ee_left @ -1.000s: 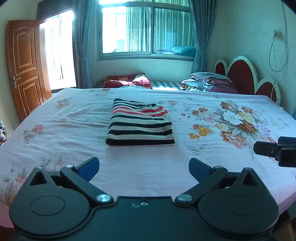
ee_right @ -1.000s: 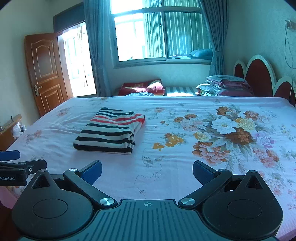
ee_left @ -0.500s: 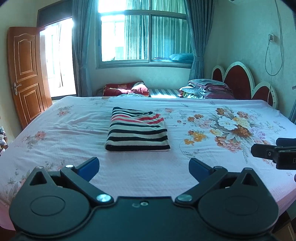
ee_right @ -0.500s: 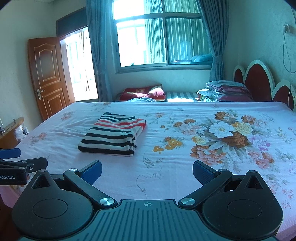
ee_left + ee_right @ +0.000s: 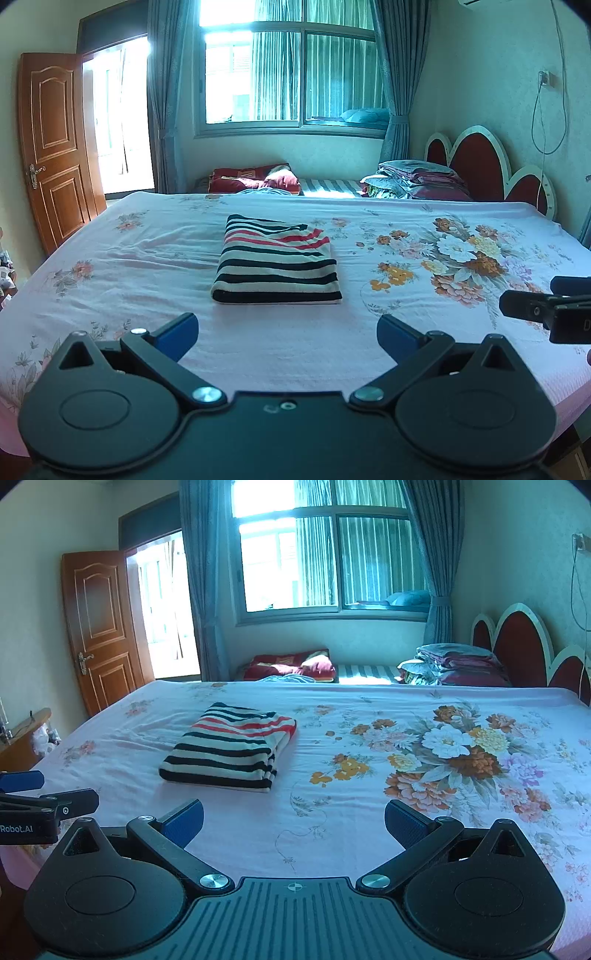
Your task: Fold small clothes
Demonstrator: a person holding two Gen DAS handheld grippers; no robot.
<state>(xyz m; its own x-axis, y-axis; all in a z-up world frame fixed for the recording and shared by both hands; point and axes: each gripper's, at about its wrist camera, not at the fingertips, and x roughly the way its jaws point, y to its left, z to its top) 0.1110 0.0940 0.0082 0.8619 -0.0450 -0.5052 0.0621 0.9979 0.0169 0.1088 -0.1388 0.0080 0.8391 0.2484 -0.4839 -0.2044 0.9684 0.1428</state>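
We hold our left gripper [image 5: 287, 330] low over the near edge of the bed, its blue pads [image 5: 177, 330] spread wide with nothing between them; our right gripper [image 5: 293, 818] sits the same way, jaws far apart and empty, blue pads [image 5: 400, 821] over bare sheet; each gripper shows at the edge of the other's view, so the two hang side by side and apart.

Ahead of both lies the striped garment [image 5: 277, 266], folded into a neat rectangle with black, white and red bands; it rests flat on the floral bedsheet [image 5: 424, 332], well clear of either gripper, straight in front of the left one and off to the left of the right one [image 5: 229, 747]; the stacked fold edges face the right gripper's view.

Beyond it, at the far side of the bed, we see a red pillow [image 5: 255, 179] and a pile of folded bedding [image 5: 417, 179] beside the headboard [image 5: 480, 162]; whether that pile rests on this bed or behind it we cannot tell; a wooden door [image 5: 55, 147] stands at the left, a curtained window [image 5: 291, 74] in the middle.
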